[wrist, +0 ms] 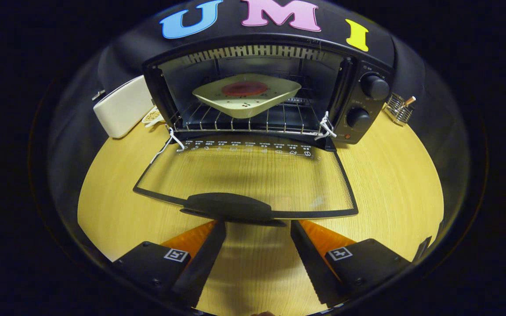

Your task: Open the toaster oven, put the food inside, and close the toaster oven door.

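Gripper view: toaster oven (pixel 358 101) at far side of table (pixel 389 184), door (pixel 244 175) dropped flat toward the near edge. Plate of food (pixel 246 94) sits on the rack inside. Gripper (pixel 257 226) jaws spread, empty, just short of the door handle (pixel 231 205), likely set to lift it. Food type unclear.

table (pixel 393 184): pale wood grain, round-looking, lit warm from above | wall: black cloth behind | white box (pixel 123 107) near table's far left edge | wire holder (pixel 399 109) at far right
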`<state>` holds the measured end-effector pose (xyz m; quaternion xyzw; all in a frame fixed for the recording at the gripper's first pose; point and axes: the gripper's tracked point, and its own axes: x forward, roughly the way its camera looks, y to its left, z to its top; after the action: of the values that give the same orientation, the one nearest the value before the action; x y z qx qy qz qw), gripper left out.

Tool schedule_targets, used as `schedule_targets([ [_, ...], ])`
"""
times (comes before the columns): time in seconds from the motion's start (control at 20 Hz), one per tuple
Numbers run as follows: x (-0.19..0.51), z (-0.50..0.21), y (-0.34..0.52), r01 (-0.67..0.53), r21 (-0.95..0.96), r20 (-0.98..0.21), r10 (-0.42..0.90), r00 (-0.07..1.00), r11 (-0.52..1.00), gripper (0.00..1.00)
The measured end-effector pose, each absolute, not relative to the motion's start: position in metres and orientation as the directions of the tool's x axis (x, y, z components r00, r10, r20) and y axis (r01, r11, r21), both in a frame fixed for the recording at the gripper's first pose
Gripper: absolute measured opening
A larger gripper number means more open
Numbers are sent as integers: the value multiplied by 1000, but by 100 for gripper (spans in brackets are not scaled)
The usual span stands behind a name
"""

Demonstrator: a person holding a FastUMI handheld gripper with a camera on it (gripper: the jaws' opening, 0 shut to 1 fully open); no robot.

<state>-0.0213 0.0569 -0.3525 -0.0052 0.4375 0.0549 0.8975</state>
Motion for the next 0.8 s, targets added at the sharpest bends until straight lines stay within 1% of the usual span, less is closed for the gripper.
schedule_targets([
  [0.15,-22,-324,56,-175,7,-754,120,646,985,99],
  [0.25,-17,-304,57,-198,15,-734,145,663,980,99],
  [0.45,-4,-264,64,-215,21,-681,171,712,976,99],
  [0.55,25,-246,57,-226,0,-641,174,748,974,99],
  [0.7,46,-217,56,-213,13,-587,180,789,977,99],
  [0.8,50,-190,54,-196,44,-523,190,831,980,99],
])
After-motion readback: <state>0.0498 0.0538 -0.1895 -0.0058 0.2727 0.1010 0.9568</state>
